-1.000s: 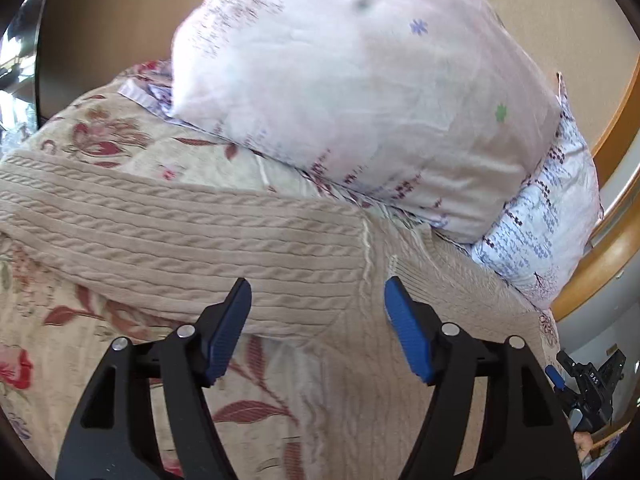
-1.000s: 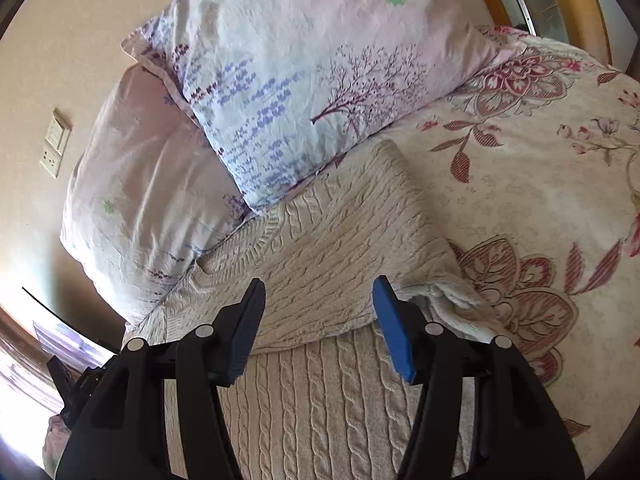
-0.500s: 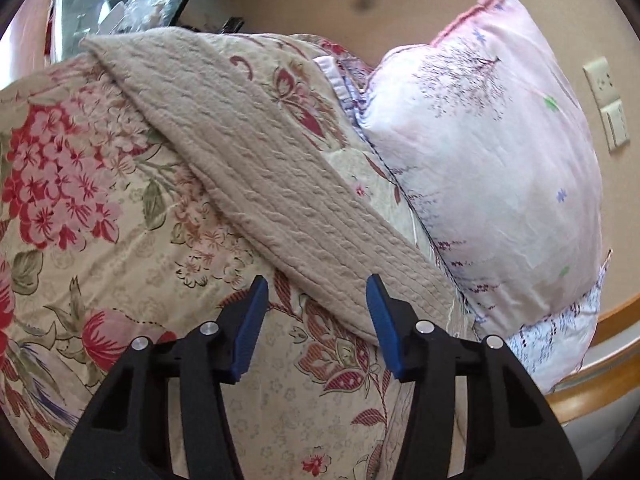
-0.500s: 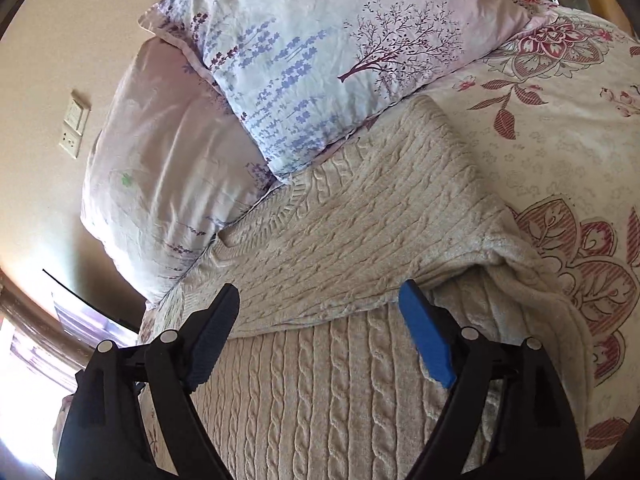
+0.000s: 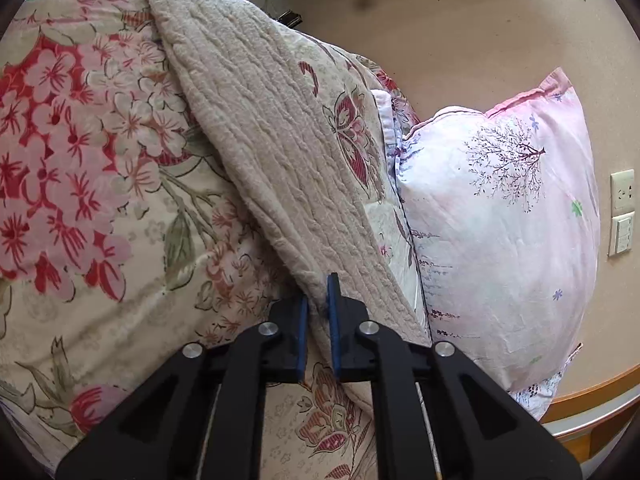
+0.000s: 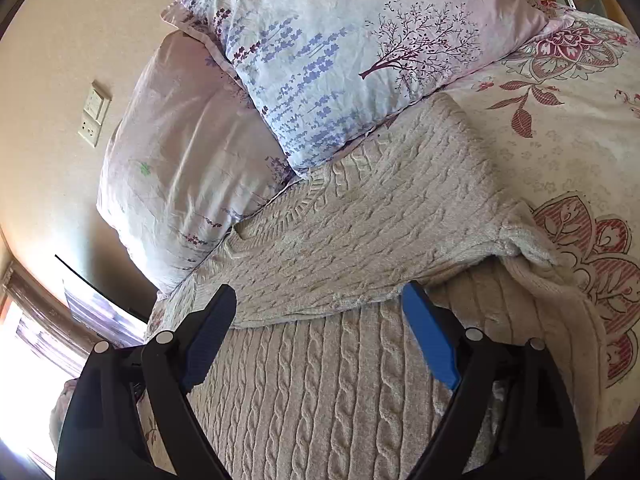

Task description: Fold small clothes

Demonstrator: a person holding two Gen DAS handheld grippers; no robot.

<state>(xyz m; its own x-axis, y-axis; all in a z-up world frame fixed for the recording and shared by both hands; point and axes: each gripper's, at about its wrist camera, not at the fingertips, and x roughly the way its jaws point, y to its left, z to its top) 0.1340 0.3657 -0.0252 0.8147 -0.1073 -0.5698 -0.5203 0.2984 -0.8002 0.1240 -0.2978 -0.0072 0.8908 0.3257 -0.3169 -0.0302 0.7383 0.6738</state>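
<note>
My left hand-held gripper point(image 5: 318, 320) pinches what looks like the sleeve edge of the sweater point(image 6: 360, 232) lying by the bed's point(image 6: 568, 92) pillow-end to fold it, while my right hand-held gripper point(image 6: 320, 336) hovers released above its body.

Sweater point(image 6: 360, 240) was beige cable-knit. Bedspread point(image 5: 80, 160) was cream with red-pink florals. Pillows point(image 6: 340, 40) were pale pink-lilac with tree and lavender prints. Hand-held gripper pads point(image 6: 430, 340) were blue.

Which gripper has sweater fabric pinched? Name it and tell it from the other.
The left gripper: its jaws are shut on the beige sweater edge. The right gripper hangs wide open above it.
</note>
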